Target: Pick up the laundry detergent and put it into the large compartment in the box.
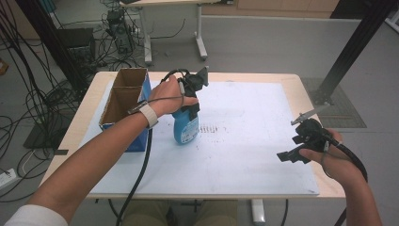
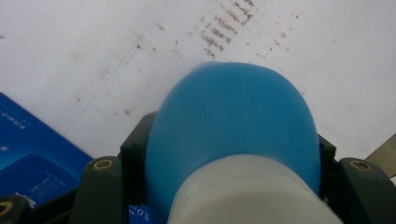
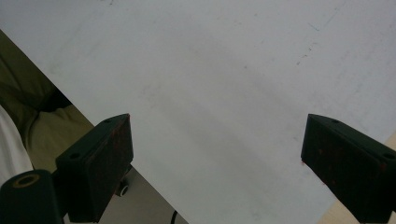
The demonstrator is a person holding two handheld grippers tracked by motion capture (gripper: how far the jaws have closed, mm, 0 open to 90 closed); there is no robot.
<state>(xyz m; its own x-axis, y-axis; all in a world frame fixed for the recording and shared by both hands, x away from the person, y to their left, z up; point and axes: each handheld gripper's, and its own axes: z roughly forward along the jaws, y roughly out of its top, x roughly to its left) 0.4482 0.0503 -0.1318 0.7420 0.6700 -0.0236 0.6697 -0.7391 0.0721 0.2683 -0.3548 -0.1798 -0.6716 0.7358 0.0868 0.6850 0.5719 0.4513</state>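
A blue bottle (image 1: 185, 128) with a white cap stands upright on the white sheet (image 1: 244, 136), just right of the cardboard box. My left gripper (image 1: 190, 101) comes down from above and is shut on the bottle's upper part. In the left gripper view the blue bottle (image 2: 233, 135) bulges out between the two black jaws, with its white cap (image 2: 252, 191) nearest the camera. My right gripper (image 1: 294, 153) hovers over the sheet's right side, open with nothing between its fingers. In the right gripper view the right gripper (image 3: 215, 154) has bare white sheet between its spread jaws.
An open cardboard box (image 1: 123, 101) with blue sides stands at the left of the table (image 1: 301, 82), close beside the bottle. Brown smudges (image 1: 207, 128) mark the sheet right of the bottle. The table's right edge lies near my right hand. Cables trail from both grippers.
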